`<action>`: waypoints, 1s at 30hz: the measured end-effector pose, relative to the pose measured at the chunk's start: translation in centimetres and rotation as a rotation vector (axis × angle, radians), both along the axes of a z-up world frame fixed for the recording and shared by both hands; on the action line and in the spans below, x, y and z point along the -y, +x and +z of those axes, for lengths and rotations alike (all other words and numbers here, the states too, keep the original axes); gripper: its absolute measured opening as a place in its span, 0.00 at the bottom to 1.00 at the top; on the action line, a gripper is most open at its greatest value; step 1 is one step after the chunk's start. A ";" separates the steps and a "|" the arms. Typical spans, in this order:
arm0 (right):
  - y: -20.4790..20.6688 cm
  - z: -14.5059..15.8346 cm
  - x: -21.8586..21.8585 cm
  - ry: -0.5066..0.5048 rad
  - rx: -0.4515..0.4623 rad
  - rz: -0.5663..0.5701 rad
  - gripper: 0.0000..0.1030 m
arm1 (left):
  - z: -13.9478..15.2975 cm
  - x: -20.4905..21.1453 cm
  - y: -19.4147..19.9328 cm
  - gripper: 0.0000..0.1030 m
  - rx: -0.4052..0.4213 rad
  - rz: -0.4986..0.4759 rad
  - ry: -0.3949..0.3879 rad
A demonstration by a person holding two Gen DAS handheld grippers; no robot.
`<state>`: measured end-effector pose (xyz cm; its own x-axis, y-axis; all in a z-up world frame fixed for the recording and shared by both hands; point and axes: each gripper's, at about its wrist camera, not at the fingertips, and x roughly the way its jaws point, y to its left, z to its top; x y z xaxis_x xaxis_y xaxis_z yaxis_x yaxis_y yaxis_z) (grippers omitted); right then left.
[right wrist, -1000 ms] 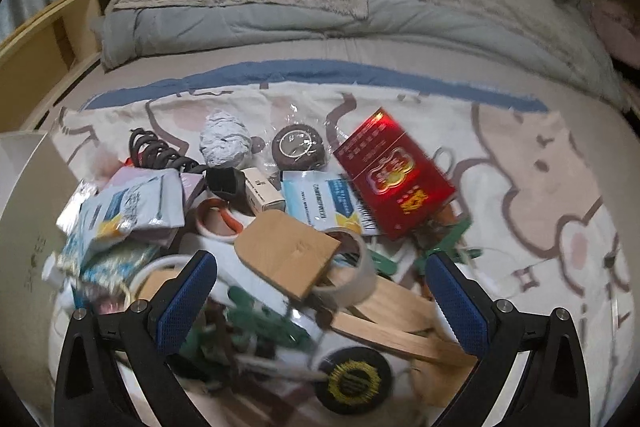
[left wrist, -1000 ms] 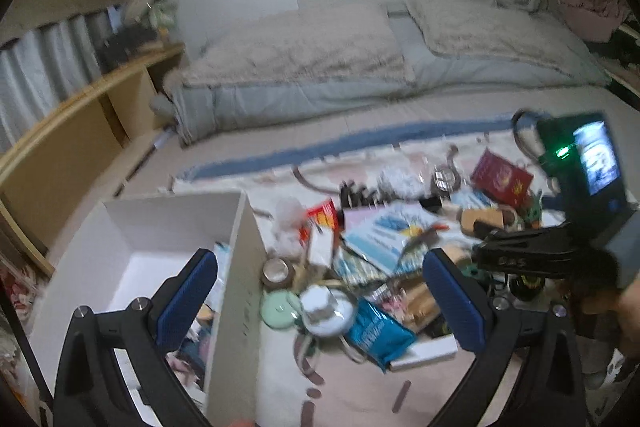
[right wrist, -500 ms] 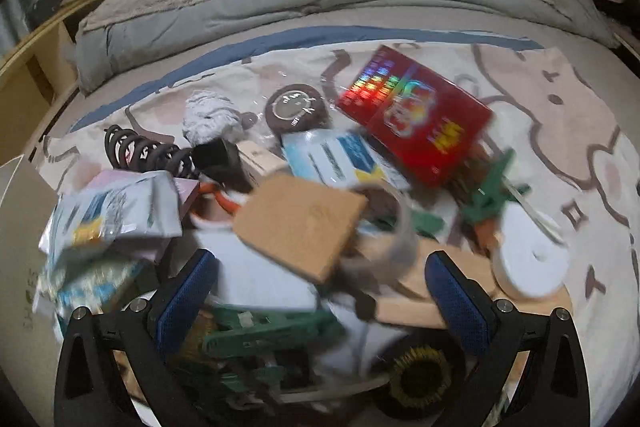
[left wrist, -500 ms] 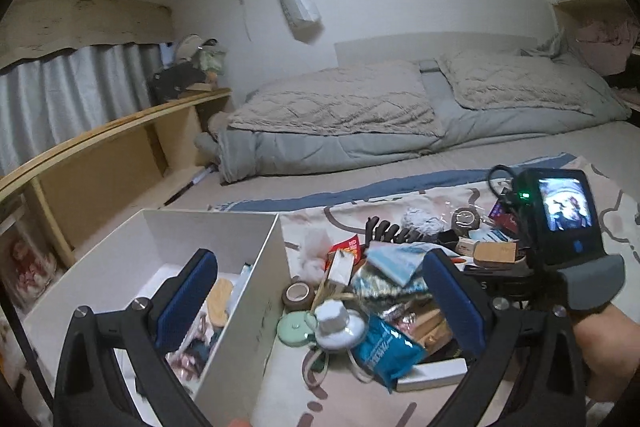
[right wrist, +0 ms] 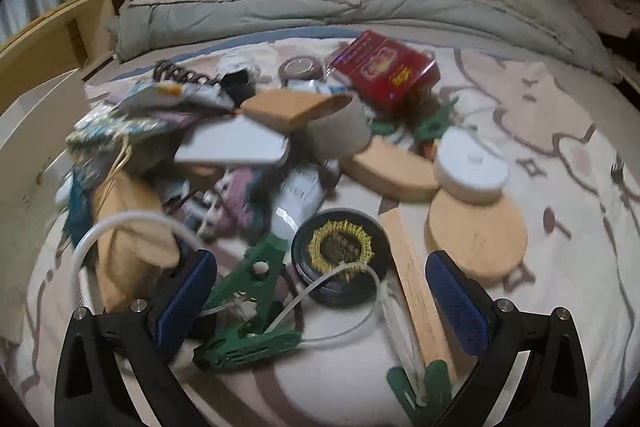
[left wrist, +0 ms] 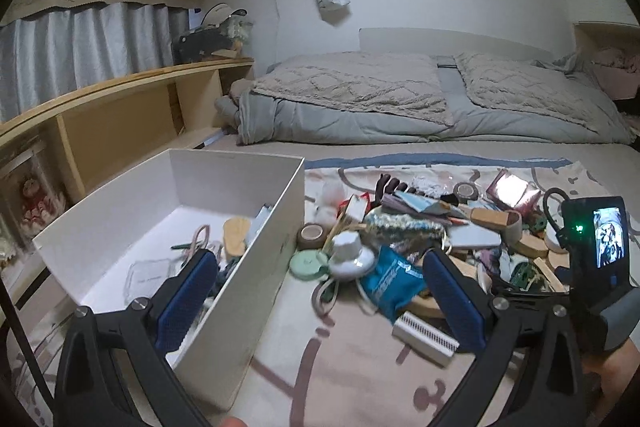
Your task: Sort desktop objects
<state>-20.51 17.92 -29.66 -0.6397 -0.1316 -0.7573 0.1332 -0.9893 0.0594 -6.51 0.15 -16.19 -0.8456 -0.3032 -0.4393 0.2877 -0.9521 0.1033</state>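
left tool (left wrist: 320, 293): jaws spread wide, nothing between the blue pads. it hangs above the near right wall of the white box (left wrist: 256, 267), which sits at the left of the patterned blanket (left wrist: 340, 367). inside the box lie a few small items, among them a tan wooden piece (left wrist: 235, 231) and a clear plastic case (left wrist: 146, 273).

right tool (right wrist: 320, 301): jaws likewise spread wide, empty. the view is blurred on its left side. between the pads, nearest, lie a green clip (right wrist: 248, 311) and a black round tin with a yellow ring (right wrist: 340, 255); a white cord (right wrist: 332, 277) loops across both. a wooden stick (right wrist: 416, 287) runs along the blanket just inside the right pad.

clutter pile, right of the box: a blue pouch (left wrist: 394, 281) and a white knob-shaped item (left wrist: 350, 253) lie near, with a white ribbed strip (left wrist: 424, 333) nearest of all. a roll of brown tape (left wrist: 313, 235) rests just beside the box wall. further in, a round wooden disc (right wrist: 476, 235) with a white round case (right wrist: 472, 169) resting on its far edge, and a grey flat tablet-like slab (right wrist: 234, 147). at the far end, a red box (right wrist: 388, 69).

beyond the pile, the bed carries grey folded bedding (left wrist: 400, 99). a wooden shelf (left wrist: 100, 115) runs along the left.
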 end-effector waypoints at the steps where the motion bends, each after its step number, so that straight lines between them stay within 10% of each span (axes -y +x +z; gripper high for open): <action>1: 0.4 0.0 0.2 0.008 0.000 0.012 1.00 | -0.1 0.2 0.4 1.00 0.004 0.004 0.002; 30: 5.8 -1.6 2.2 0.117 0.151 0.270 1.00 | -1.5 1.1 5.8 1.00 0.115 0.001 0.012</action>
<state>-14.74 15.75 -31.23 -0.4725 -0.1875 -0.8611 0.3902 -0.9206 -0.0137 -0.75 -0.97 -17.72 -0.7892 -0.2978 -0.5370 0.2752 -0.9533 0.1243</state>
